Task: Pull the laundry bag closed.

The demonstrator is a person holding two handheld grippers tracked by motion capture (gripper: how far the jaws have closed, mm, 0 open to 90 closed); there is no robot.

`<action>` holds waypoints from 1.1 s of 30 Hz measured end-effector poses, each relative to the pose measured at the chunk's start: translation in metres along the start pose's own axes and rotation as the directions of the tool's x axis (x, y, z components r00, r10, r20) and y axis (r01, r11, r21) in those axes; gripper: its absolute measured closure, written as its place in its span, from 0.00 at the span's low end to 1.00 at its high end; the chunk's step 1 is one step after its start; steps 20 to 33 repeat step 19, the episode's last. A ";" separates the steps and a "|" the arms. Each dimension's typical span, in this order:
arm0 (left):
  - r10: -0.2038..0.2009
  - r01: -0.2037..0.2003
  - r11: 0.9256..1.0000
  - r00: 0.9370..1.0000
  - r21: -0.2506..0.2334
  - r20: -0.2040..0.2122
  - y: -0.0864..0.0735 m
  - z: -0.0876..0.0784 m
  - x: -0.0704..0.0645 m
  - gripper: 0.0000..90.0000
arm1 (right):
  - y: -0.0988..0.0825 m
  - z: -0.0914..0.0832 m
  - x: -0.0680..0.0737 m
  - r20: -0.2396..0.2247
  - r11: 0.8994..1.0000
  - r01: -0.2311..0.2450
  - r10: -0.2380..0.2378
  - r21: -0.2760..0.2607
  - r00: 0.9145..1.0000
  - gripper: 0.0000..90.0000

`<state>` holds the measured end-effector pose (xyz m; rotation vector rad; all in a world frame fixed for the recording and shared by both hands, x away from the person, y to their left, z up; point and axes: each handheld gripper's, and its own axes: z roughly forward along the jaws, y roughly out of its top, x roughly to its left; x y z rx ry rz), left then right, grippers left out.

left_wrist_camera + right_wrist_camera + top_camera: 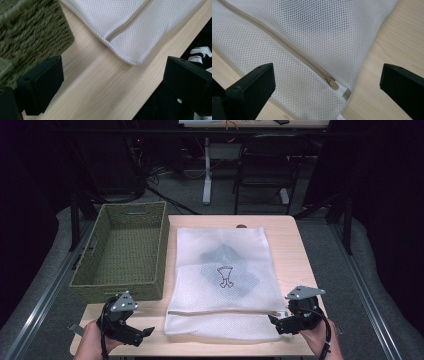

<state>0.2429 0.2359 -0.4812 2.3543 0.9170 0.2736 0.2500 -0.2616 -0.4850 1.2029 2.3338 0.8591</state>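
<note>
Both my grippers, left gripper [135, 332] and right gripper [281, 322], hover with jaws spread wide at the near corners of the white mesh bag [222, 280]; woven basket [125, 251] sits far left.

Items on the light wooden table [295, 245]: one white mesh laundry bag [220, 285] with one beige zipper [225, 312], centre; one dark folded garment [227, 270] inside it; one green woven rectangular basket [125, 252], left; two black handheld grippers, lower left [141, 332] and lower right [276, 322].
</note>
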 end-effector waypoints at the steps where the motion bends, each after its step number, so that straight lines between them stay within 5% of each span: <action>1: -0.007 0.007 1.000 1.000 -0.003 -0.003 -0.002 -0.001 0.000 0.02 | -0.005 -0.004 0.000 0.005 1.000 -0.016 0.016 -0.010 1.000 0.00; 8: -0.062 0.061 0.998 0.998 -0.015 -0.023 -0.026 -0.012 0.002 0.00 | -0.028 -0.021 0.002 0.018 0.996 -0.081 0.082 -0.045 0.996 0.00; 15: -0.123 0.123 0.992 0.992 -0.004 -0.041 -0.047 -0.012 0.014 0.00 | -0.043 -0.015 0.000 -0.032 0.991 -0.123 0.124 0.045 0.992 0.00; 18: -0.101 0.096 0.994 0.991 -0.057 -0.089 -0.049 -0.012 0.016 0.00 | -0.042 -0.011 0.000 -0.030 0.992 -0.120 0.121 0.049 0.992 0.00; 33: -0.101 0.096 0.994 0.991 -0.057 -0.089 -0.049 -0.012 0.016 0.00 | -0.042 -0.011 0.000 -0.030 0.992 -0.120 0.121 0.049 0.992 0.00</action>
